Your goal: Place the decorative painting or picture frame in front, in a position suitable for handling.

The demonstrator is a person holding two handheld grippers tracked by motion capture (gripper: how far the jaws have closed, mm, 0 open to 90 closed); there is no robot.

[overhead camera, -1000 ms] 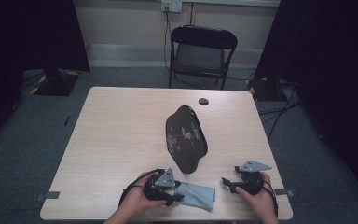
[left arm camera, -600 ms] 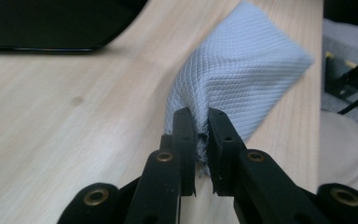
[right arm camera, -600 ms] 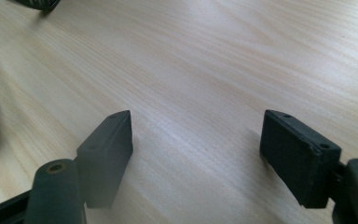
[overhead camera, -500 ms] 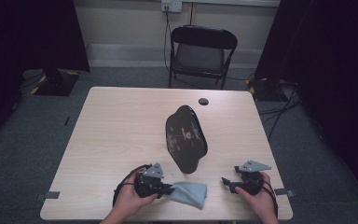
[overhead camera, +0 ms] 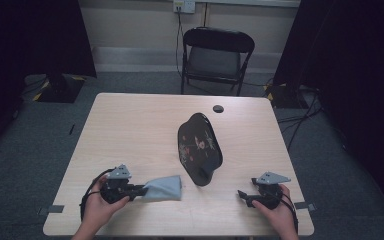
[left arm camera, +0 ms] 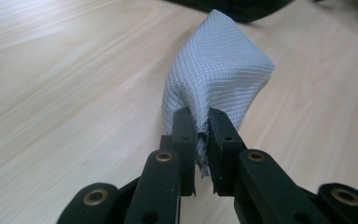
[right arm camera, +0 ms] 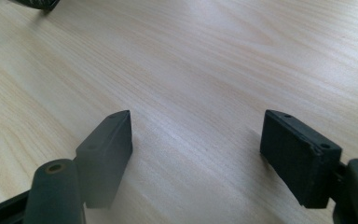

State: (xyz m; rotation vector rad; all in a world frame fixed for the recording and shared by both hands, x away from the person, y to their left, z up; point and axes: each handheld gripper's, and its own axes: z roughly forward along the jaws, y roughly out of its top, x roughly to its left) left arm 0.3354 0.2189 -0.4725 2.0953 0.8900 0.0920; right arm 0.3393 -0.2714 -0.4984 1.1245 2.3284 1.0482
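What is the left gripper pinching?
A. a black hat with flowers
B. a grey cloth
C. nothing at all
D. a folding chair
B: in the left gripper view the left gripper has its two black jaws shut on one edge of the grey cloth, which lies out on the table; the high view shows the same grip.

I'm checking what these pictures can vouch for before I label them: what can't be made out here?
- Grey cloth: its pinched end is hidden between the left tool's jaws in the left gripper view.
- Black patterned tray: cut off by the top edge in the left gripper view; its motif is too small in the high view.
- Small dark round thing on the table: too small to identify.
- Right tool: open over bare wood.
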